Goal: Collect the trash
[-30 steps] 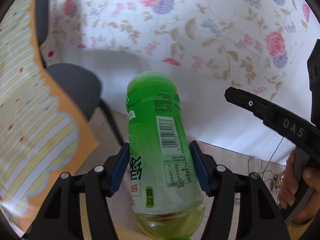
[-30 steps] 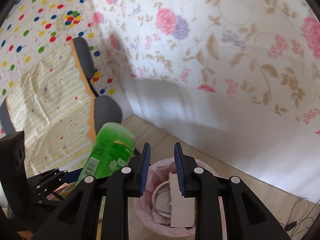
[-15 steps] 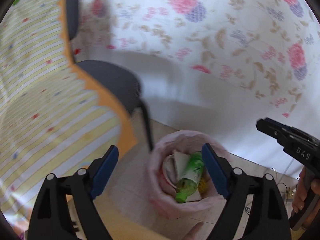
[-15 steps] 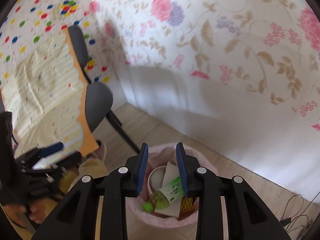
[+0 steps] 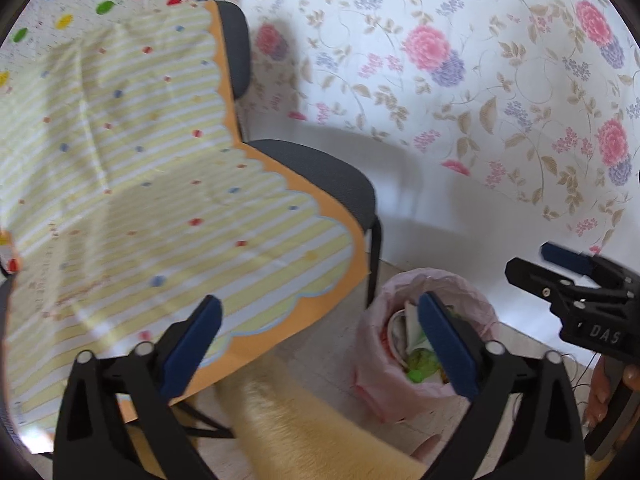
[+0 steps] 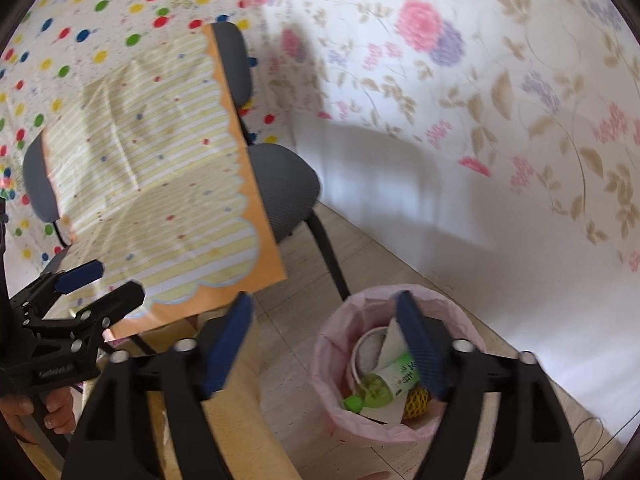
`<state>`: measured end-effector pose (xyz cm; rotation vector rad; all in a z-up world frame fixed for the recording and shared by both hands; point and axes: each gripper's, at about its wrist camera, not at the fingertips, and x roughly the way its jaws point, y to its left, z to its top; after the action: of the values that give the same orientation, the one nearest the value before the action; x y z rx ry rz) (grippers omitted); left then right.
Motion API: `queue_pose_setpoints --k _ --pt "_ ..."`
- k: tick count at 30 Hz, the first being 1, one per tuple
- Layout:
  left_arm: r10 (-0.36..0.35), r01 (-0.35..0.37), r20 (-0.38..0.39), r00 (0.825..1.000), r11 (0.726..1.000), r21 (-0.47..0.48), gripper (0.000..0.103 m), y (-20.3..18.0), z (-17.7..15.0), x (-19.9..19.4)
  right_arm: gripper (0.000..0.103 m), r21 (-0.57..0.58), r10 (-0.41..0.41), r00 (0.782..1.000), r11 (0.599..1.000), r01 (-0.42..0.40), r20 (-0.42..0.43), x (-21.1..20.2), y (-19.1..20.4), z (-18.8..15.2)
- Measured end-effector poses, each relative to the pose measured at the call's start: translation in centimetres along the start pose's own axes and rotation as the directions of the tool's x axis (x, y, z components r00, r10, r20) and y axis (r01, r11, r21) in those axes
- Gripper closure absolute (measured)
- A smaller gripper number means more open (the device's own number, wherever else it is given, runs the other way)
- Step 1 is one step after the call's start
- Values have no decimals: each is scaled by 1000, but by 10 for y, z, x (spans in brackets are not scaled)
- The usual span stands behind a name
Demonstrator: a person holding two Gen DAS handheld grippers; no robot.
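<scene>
A pink-lined trash bin stands on the floor by the wall. In it lies a green drink bottle on paper scraps, a cup and a yellow net. My right gripper hovers above the bin's left side, its jaws opening wide with nothing between them. My left gripper hangs left of the bin, jaws also opening and empty; the bottle shows partly behind its right finger. Each gripper appears in the other's view: the right gripper and the left gripper.
A table under a yellow striped cloth with an orange scalloped edge fills the left. A grey chair stands between the table and the floral wall. A person's tan trouser leg lies below the grippers. A thin cable trails on the floor.
The green bottle left my left gripper and dropped into the bin. Both grippers' jaws spread wide, and both views swung left toward the table and chair.
</scene>
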<state>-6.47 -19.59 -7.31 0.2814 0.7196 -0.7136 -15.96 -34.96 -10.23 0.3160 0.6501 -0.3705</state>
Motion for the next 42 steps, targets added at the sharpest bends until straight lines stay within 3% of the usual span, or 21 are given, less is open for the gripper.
queue_pose_setpoints --k 7,19,42 --pt "103 -103 3 995 995 -4 7 24 -12 -37 13 -81 -1 1000 997 3 21 -25 34 8" --pt "240 -237 4 971 960 -149 7 82 -34 -83 11 -166 -9 999 986 15 37 -54 62 7" --pt "256 -257 -29 966 950 -180 7 96 -41 -82 11 -169 4 1000 986 -1 13 -48 66 2"
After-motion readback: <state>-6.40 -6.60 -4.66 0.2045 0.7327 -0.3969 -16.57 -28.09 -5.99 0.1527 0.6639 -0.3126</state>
